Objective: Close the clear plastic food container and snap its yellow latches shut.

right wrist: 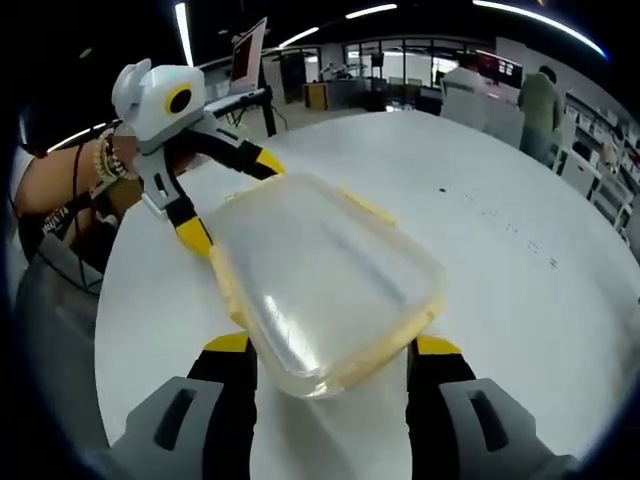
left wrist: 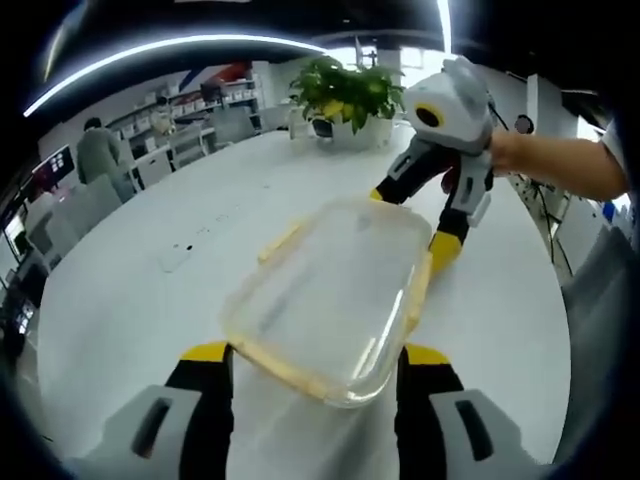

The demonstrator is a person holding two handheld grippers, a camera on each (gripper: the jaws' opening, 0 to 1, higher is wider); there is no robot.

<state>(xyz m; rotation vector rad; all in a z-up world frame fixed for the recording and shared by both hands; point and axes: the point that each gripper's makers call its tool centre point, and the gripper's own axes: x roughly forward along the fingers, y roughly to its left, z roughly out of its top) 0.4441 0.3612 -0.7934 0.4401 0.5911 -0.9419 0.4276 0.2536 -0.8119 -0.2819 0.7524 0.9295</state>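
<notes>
A clear plastic container (left wrist: 330, 280) with its lid on lies flat on the white table (left wrist: 130, 290). Yellow latches (left wrist: 282, 242) run along its edges. My left gripper (left wrist: 315, 353) is open, its yellow-tipped jaws straddling the near end of the container. At the far end, my right gripper (left wrist: 410, 222) straddles the other end, held by a person's hand (left wrist: 510, 150). In the right gripper view the same container (right wrist: 320, 270) sits between the open jaws of my right gripper (right wrist: 331, 345), with my left gripper (right wrist: 232, 199) spread around the far end.
A potted plant (left wrist: 345, 95) stands at the far edge of the table. Desks, chairs and a person (left wrist: 98, 150) are beyond it. A raised laptop screen (right wrist: 248, 50) shows behind the left gripper. Bare table surface (right wrist: 520, 240) lies on either side of the container.
</notes>
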